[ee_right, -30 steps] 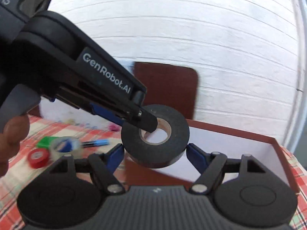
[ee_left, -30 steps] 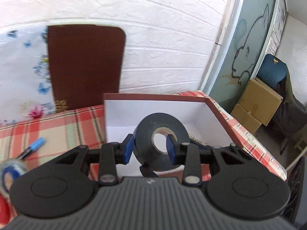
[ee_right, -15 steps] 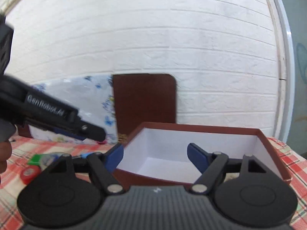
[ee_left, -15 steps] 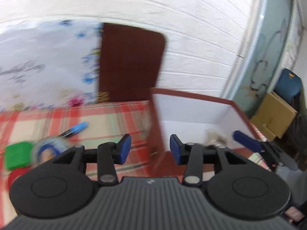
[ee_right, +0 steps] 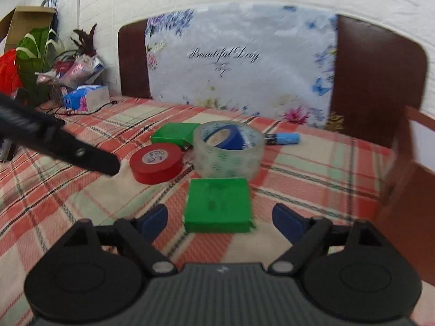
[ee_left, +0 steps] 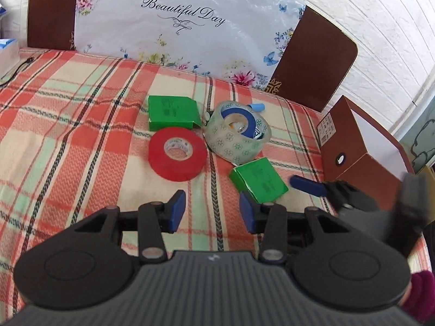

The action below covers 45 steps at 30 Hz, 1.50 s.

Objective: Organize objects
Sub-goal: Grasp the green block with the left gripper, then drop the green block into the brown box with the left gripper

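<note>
A white brick wall backs our tabletop (ee_left: 81,125), which wears a red, green and cream plaid cloth; a floral board reading "Beautiful Day" (ee_left: 185,13) leans against the wall. We take the clear tape roll (ee_left: 238,140) as our landmark, near the middle of the cloth.

Nested inside that roll sits a blue tape (ee_left: 239,118). Touching the roll on its left lies the red tape (ee_left: 176,157). Behind and left of it is a green box (ee_left: 172,112), and just in front of it a second green box (ee_right: 217,205). A blue marker (ee_right: 284,137) pokes out behind the roll on its right. Well to the right of the roll stands the brown box (ee_left: 350,149), its white inside only partly visible, so we cannot tell what it already contains.

Our left gripper (ee_left: 212,212) is spread and empty, hovering above the cloth in front of the roll. Our right gripper (ee_right: 218,221) is also spread wide and empty, its fingers flanking the nearer green box without touching it.

We judge the sorting far from finished: six items are still loose around the roll. The nearer green box looks like the next pick, likely bound for the brown box.
</note>
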### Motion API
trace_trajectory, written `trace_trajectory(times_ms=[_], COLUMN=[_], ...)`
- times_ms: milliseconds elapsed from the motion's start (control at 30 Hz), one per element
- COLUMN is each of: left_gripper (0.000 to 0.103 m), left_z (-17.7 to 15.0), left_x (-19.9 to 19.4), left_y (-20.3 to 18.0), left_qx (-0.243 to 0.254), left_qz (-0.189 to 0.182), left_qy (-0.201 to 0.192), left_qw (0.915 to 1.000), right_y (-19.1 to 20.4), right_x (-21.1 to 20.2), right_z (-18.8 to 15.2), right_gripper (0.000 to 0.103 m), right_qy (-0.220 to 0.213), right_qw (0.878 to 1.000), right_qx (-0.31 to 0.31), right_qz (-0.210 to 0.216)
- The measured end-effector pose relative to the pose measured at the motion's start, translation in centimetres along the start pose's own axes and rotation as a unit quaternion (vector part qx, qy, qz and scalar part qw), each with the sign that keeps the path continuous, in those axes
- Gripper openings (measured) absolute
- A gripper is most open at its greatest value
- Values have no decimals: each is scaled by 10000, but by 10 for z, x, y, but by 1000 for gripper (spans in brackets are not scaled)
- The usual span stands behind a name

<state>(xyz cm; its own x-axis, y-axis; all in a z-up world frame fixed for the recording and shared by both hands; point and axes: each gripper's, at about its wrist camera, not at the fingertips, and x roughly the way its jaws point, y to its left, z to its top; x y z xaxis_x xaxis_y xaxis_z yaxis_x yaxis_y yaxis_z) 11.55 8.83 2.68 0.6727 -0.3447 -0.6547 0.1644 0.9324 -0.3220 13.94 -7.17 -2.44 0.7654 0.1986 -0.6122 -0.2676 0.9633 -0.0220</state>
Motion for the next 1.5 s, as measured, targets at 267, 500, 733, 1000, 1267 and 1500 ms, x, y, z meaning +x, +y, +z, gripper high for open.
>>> trace_trajectory(times_ms=[267,500,733,1000,1267,1500], left_gripper=[46,52,43,34,50,53], left_z=[-4,-31,-54,-3,42,37], left_x=[12,41,70,37,72,58], left_y=[-4,-57,-93,-160,-253,-231], left_qx=[-104,103,262,865,1688,1741], left_qz=[-573,-1358,-1192,-1721,-1701,-1423], left_qy=[264,1077,1457,721,115,-187], left_qw=[9980,9848,9818,9786,9708,9742], right_y=[-9,1,-2,-34,-126,-144], right_x=[-14,-66,-75,-123,-125,-120], right_z=[-20,-61,-66,-49,-5,-22], right_gripper=[62,62,76,63,66,84], right_qy=[329,153,228,-952,-1601,-1640], right_qw=[9980,9947,9961,9844,9591,9501], right_qx=[524,837,670,688,1048,1429], right_qz=[-96,-580,-536,-1311,-2086,-2235])
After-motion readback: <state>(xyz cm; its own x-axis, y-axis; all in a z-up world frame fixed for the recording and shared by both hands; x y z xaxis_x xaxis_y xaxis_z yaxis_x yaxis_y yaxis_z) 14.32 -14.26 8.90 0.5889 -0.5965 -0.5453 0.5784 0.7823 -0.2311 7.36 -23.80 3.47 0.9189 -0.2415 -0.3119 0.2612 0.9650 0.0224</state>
